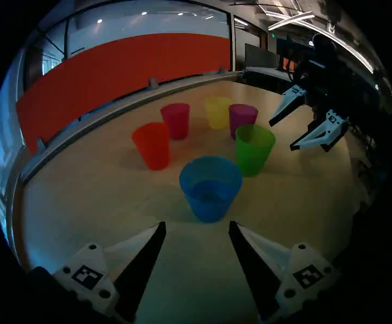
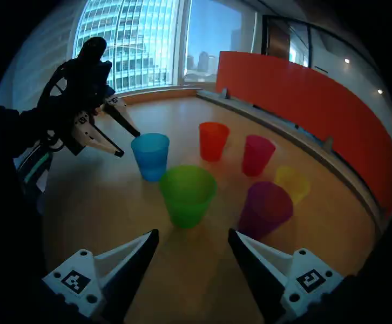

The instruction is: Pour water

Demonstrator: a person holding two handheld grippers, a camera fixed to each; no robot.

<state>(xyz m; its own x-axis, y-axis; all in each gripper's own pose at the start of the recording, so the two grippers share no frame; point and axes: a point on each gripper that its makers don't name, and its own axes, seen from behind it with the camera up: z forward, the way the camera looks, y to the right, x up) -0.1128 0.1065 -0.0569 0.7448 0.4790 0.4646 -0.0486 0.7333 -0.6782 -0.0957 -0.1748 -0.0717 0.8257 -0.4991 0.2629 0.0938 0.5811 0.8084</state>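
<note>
Several coloured plastic cups stand upright on a wooden table (image 1: 88,189). In the left gripper view, the blue cup (image 1: 211,186) with some water in it stands just ahead of my left gripper (image 1: 196,225), which is open and empty. Behind it are the green cup (image 1: 254,148), orange cup (image 1: 153,144), pink cup (image 1: 175,120), yellow cup (image 1: 217,112) and purple cup (image 1: 242,119). In the right gripper view, my right gripper (image 2: 193,233) is open, facing the green cup (image 2: 188,194) and purple cup (image 2: 265,209). The left gripper (image 2: 129,144) hovers beside the blue cup (image 2: 150,155).
An orange partition (image 1: 115,70) with a raised ledge runs along the table's far side. Large windows (image 2: 136,43) lie beyond the table end. The right gripper (image 1: 282,136), open, hangs beside the green cup. A person's dark sleeve (image 2: 12,135) holds the left gripper.
</note>
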